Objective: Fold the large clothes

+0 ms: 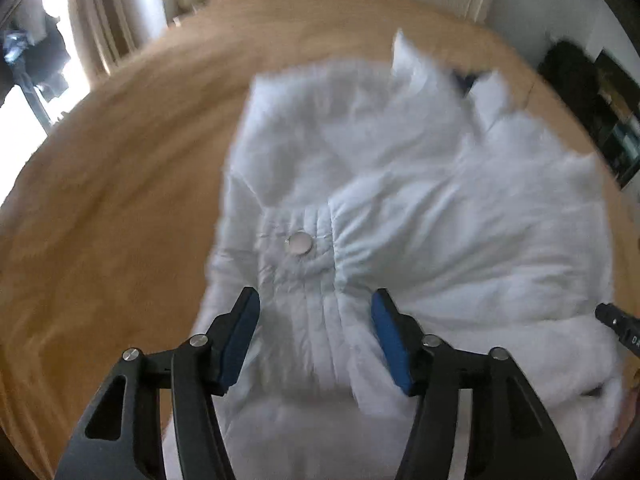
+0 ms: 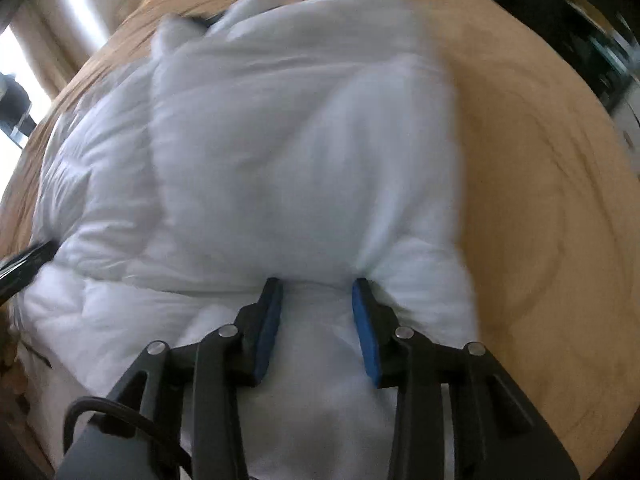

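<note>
A large white padded jacket [image 1: 420, 208] lies spread on a wooden table [image 1: 120, 208]. A ribbed cuff or hem band with a round silver snap button [image 1: 299, 243] lies just ahead of my left gripper [image 1: 316, 300], which is open with jaws wide over that band. In the right wrist view the same white jacket [image 2: 280, 140] fills the middle. My right gripper [image 2: 317, 288] is open, jaws astride a bunched fold at the jacket's near edge. The other gripper's black tip shows at the right edge of the left wrist view [image 1: 616, 322] and at the left edge of the right wrist view [image 2: 28, 260].
Bare wood table runs left of the jacket [image 1: 100, 280] and right of it [image 2: 540, 220]. A curtain and bright window [image 1: 92, 32] stand at the far left. A dark shelf unit [image 1: 600, 112] stands at the far right. Both views are motion-blurred.
</note>
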Available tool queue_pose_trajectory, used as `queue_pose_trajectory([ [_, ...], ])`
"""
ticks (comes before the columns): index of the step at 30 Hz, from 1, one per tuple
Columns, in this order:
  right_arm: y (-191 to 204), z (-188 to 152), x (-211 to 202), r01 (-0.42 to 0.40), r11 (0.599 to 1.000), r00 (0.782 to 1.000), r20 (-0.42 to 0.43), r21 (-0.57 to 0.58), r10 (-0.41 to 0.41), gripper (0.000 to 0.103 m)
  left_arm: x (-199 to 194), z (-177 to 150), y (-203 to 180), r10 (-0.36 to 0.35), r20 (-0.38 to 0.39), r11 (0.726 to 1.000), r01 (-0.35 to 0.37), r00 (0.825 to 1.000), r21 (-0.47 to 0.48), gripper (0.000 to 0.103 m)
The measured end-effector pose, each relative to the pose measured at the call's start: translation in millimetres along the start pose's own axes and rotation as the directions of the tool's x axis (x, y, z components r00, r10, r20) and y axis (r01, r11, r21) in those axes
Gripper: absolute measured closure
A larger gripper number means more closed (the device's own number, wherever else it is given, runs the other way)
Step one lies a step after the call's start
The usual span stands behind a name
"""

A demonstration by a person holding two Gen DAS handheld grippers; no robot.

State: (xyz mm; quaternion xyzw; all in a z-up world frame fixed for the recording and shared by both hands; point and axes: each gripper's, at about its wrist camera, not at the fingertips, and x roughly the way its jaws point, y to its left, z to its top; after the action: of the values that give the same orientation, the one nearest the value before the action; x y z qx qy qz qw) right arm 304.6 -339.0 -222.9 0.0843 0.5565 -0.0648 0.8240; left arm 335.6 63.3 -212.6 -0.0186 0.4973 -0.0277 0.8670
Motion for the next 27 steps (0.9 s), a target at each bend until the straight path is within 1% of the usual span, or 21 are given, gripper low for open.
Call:
queue_pose_trajectory([
  [1,-3.3,-4.0,-18.6,-0.001,1.000,0.999,0.039,0.022,0.000,0.064,-18.8,-8.8,-2.7,-0.029,0.029,1.000,0.028,0.999,0.008,0.043],
  [2,-3.8,-9.4,-33.5,-0.042,0.999,0.996,0.076,0.030,0.040,0.062,-28.7,-16.7,-5.7,-0.049,0.035,0.999,0.048,0.998,0.017,0.041],
  [3,-2.5,-20.1,-50.1,-0.107,0.994,0.989,0.102,0.027,0.104,0.060,-38.8,-33.4,-9.7,-0.065,0.034,0.997,0.064,0.997,0.033,0.041],
  [4,1.6,-33.4,-59.8,-0.145,0.989,0.985,0.099,0.012,0.143,0.055,-41.0,-46.5,-12.4,-0.066,0.026,0.997,0.065,0.997,0.049,0.041],
  [5,4.9,-45.3,-62.7,-0.148,0.989,0.985,0.087,0.000,0.147,0.055,-40.5,-59.8,-14.9,-0.052,0.014,0.996,0.051,0.999,0.070,0.041],
  [6,8.2,-60.5,-62.8,-0.130,0.991,0.989,0.073,-0.012,0.130,0.055,-34.6,-75.1,-18.8,-0.021,-0.009,0.995,0.022,1.000,0.099,0.041],
  [7,11.3,-76.9,-57.9,-0.097,0.995,0.994,0.053,-0.035,0.099,0.055,-23.3,-92.2,-20.3,-0.002,-0.052,0.993,0.008,0.999,0.116,0.041],
  [8,11.5,-86.0,-50.3,-0.062,0.997,0.998,0.026,-0.054,0.064,0.055,-11.5,-100.0,-22.0,0.006,-0.087,0.993,0.005,0.996,0.119,0.041],
  [9,11.4,-98.6,-39.4,-0.030,0.998,0.999,-0.015,-0.062,0.029,0.055,-4.3,-115.1,-19.8,0.023,-0.101,0.993,-0.011,0.995,0.120,0.041],
  [10,9.7,-110.3,-32.0,-0.021,0.998,0.999,-0.042,-0.057,0.018,0.056,-5.1,-126.5,-18.0,0.041,-0.081,0.992,-0.031,0.996,0.123,0.041],
  [11,5.7,-120.7,-24.6,-0.011,0.998,0.999,-0.047,-0.057,0.008,0.056,-9.7,-132.6,-18.3,0.056,-0.071,0.990,-0.046,0.996,0.130,0.041],
  [13,1.7,-130.4,-26.4,0.012,0.998,1.000,-0.027,-0.067,-0.013,0.056,-18.2,-138.2,-18.4,0.069,-0.074,0.990,-0.059,0.995,0.130,0.041],
  [16,-4.0,-139.4,-40.0,0.007,0.999,0.999,-0.043,-0.043,-0.009,0.056,-32.1,-152.2,-10.3,0.058,-0.087,0.993,-0.048,0.995,0.107,0.041],
  [18,-5.5,-151.3,-48.5,0.018,0.998,0.999,-0.041,-0.055,-0.020,0.055,-38.1,-159.8,-7.0,0.058,-0.093,0.993,-0.047,0.994,0.112,0.041],
  [20,-5.9,-167.9,-55.4,0.031,0.996,0.998,-0.050,-0.082,-0.035,0.055,-44.7,-161.6,-6.6,0.063,-0.101,0.991,-0.050,0.993,0.122,0.041],
  [22,-6.1,-178.0,-61.4,0.030,0.995,0.998,-0.057,-0.092,-0.036,0.055,-61.3,-149.2,-9.5,0.081,-0.086,0.988,-0.068,0.993,0.139,0.042],
  [23,-12.6,-178.9,-72.2,0.018,0.997,0.998,-0.065,-0.075,-0.023,0.052,-79.8,-144.3,-5.7,0.083,-0.042,0.988,-0.077,0.996,0.131,0.031],
  [24,-19.2,-175.4,-84.8,-0.015,0.999,0.998,-0.061,-0.044,0.013,0.046,-97.0,-138.0,1.8,0.088,0.007,0.990,-0.088,0.996,0.109,0.021],
  [25,-30.6,-170.5,-102.6,-0.053,0.999,0.998,-0.024,-0.003,0.053,0.027,-111.7,-130.6,13.4,0.093,0.054,0.993,-0.096,0.994,0.072,0.000],
  [26,-38.7,-166.1,-114.1,-0.064,0.998,0.998,0.016,0.026,0.064,0.012,-122.0,-122.3,28.8,0.090,0.097,0.995,-0.093,0.991,0.031,0.000],
  [27,-51.2,-159.4,-128.9,-0.063,0.996,0.995,0.076,0.056,0.058,0.008,-121.6,-117.2,39.8,0.094,0.101,0.995,-0.096,0.990,0.013,0.000],
])
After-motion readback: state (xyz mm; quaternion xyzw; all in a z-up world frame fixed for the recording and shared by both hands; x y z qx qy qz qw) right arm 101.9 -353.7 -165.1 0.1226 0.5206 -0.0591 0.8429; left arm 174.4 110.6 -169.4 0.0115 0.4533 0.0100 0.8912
